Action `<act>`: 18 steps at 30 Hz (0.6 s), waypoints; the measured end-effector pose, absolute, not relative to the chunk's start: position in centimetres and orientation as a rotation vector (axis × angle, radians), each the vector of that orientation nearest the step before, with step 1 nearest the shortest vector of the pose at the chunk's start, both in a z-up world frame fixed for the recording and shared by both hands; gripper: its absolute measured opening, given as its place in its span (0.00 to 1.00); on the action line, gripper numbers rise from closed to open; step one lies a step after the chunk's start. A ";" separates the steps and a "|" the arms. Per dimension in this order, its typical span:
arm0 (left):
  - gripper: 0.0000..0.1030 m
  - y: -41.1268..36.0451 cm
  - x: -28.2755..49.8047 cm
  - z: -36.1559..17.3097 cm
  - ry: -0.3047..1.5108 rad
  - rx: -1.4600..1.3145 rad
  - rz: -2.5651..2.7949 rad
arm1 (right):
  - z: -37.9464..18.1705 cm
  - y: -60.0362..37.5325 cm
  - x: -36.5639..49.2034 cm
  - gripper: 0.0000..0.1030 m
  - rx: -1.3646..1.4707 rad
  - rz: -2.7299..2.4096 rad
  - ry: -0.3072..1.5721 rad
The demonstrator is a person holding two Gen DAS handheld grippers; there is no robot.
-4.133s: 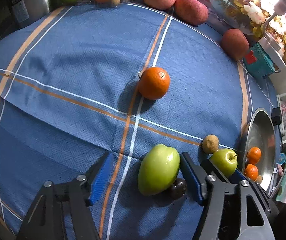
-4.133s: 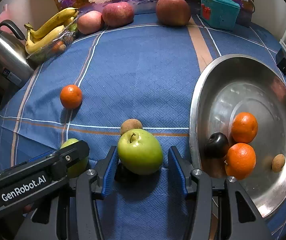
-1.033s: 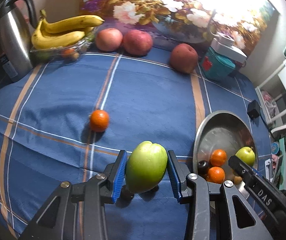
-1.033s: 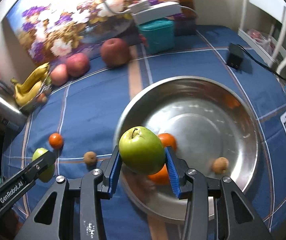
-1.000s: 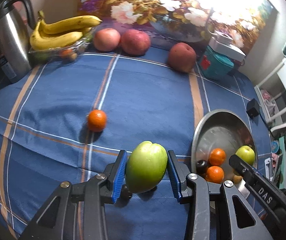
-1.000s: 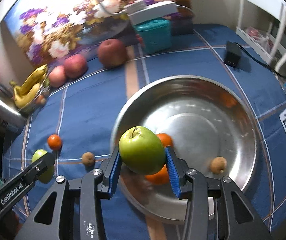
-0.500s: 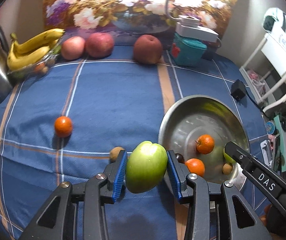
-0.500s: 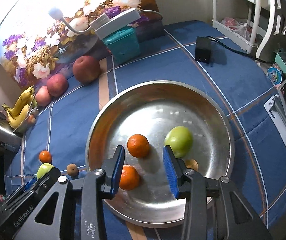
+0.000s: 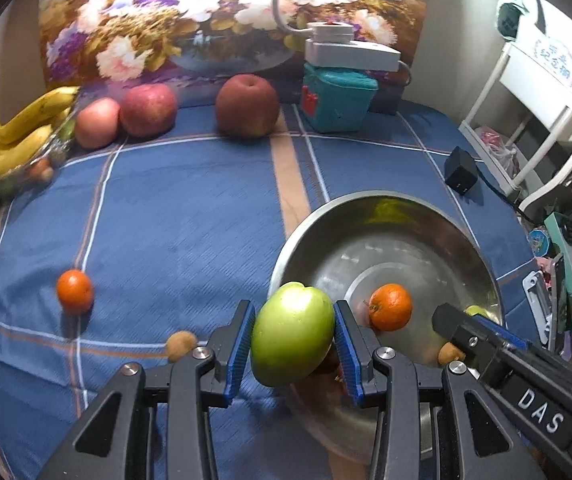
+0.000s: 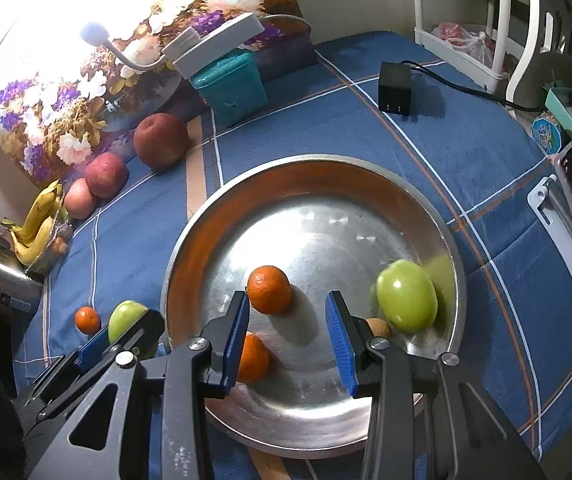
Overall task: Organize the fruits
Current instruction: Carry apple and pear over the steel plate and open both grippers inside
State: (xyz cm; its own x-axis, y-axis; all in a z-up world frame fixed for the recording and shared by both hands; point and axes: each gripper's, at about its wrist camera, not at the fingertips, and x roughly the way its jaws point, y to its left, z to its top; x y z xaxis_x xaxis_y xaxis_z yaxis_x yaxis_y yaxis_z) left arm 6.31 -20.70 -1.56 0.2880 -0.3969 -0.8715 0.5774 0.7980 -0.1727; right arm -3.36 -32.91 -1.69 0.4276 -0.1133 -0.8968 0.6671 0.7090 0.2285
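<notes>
1. Two blue pads of the left gripper (image 9: pixel 293 354) clamp a green apple (image 9: pixel 292 334) at lower centre of the left wrist view, over the near rim of the steel bowl (image 9: pixel 482 248).
2. Inside that bowl, right of the apple, sits an orange (image 9: pixel 390 306); another orange (image 9: pixel 74 291) lies at mid left on the blue tablecloth (image 9: pixel 190 216).
3. From the right wrist view, the right gripper (image 10: pixel 289 342) hangs over the bowl (image 10: pixel 318 162) with its jaws spread, gripping nothing.
4. At the bowl's right wall rests a second green apple (image 10: pixel 407 295); two oranges (image 10: pixel 269 289) sit near the left pad.
</notes>
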 end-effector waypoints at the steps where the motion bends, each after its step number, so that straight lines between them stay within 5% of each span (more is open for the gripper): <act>1: 0.41 -20.9 6.3 -1.6 1.096 0.192 -0.659 | -1.8 -33.0 -3.4 0.40 0.630 -0.530 1.023; 18: 0.41 -23.1 6.6 -2.7 1.070 0.202 -0.684 | -2.4 -34.2 -4.2 0.40 0.672 -0.563 1.026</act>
